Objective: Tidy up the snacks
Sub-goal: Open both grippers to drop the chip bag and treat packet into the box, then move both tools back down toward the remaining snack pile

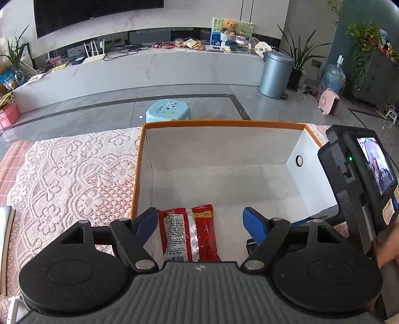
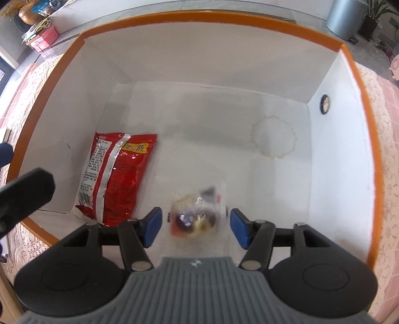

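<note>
A white box with an orange rim [image 1: 224,122] [image 2: 199,16] stands open on the table. A red snack packet [image 1: 189,236] [image 2: 117,174] lies back side up on the box floor, near its left wall. My left gripper [image 1: 200,224] hovers open above that packet and touches nothing. In the right wrist view my right gripper [image 2: 196,224] points down into the box, its blue pads [image 2: 153,221] apart. A small clear-wrapped snack [image 2: 197,214] shows blurred between them, with a gap on each side. The right tool's black housing with a screen [image 1: 356,179] rises at the box's right edge.
A lace tablecloth [image 1: 74,174] covers the table around the box, and a book edge [image 1: 5,236] shows at far left. Beyond the table stand a blue stool [image 1: 169,111] and a grey bin [image 1: 275,73]. A ring stain [image 2: 273,139] marks the box floor.
</note>
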A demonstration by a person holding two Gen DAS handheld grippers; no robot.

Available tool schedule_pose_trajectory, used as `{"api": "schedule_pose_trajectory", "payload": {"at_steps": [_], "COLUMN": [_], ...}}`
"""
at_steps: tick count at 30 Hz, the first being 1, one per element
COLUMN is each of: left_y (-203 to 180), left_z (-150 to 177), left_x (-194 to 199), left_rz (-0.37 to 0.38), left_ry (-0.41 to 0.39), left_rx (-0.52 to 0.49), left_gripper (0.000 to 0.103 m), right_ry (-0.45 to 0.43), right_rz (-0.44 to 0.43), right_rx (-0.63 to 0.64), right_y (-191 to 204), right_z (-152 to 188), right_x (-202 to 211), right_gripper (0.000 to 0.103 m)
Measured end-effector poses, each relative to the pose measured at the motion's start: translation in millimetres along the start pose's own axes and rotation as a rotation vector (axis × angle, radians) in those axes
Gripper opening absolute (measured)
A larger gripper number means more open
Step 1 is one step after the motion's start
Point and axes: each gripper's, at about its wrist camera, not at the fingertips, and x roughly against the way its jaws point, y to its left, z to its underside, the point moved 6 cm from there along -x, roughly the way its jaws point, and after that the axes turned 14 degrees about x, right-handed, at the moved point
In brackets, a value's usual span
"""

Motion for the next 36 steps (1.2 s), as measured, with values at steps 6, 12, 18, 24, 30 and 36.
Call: {"api": "schedule_pose_trajectory", "payload": {"at_steps": [6, 12, 18, 24, 30, 36], "left_y": [-3.4, -10.0, -15.6, -20.7, -19.6, -12.1], "left_z": [1.8, 8.5, 18.0, 36.9, 67.2, 100.5], "left_x": [18.2, 50.9, 91.5, 123.7, 141.2, 143.5], "left_rz": [0.012, 0.03, 0.062, 0.08, 0.114, 0.125], "left_ry": [-0.024, -0.091, -0.168, -0.23, -0.25, -0.201], "left_rx": [-0.01, -0.011, -0.008, -0.001, -0.006, -0.013], "left_gripper": [0.091, 0.091, 0.091, 0.091, 0.091, 0.091], "right_ry": [-0.043, -0.149, -0.29, -0.43, -0.576, -0.659], "right_rz": [0.019, 0.063, 0.077, 0.056, 0.093, 0.131], "right_rx": [0.003, 0.055, 0.091, 0.086, 0.121, 0.112], "right_y": [-4.1, 1.3, 4.6, 13.7, 30.8, 47.0], "right_z": [4.5, 15.2, 43.9, 87.8, 141.3, 194.1], "right_x": [20.8, 58.4, 110.6, 159.3, 193.5, 202.3], "right_gripper": [0.064, 0.064, 0.07, 0.078, 0.084, 0.089]}}
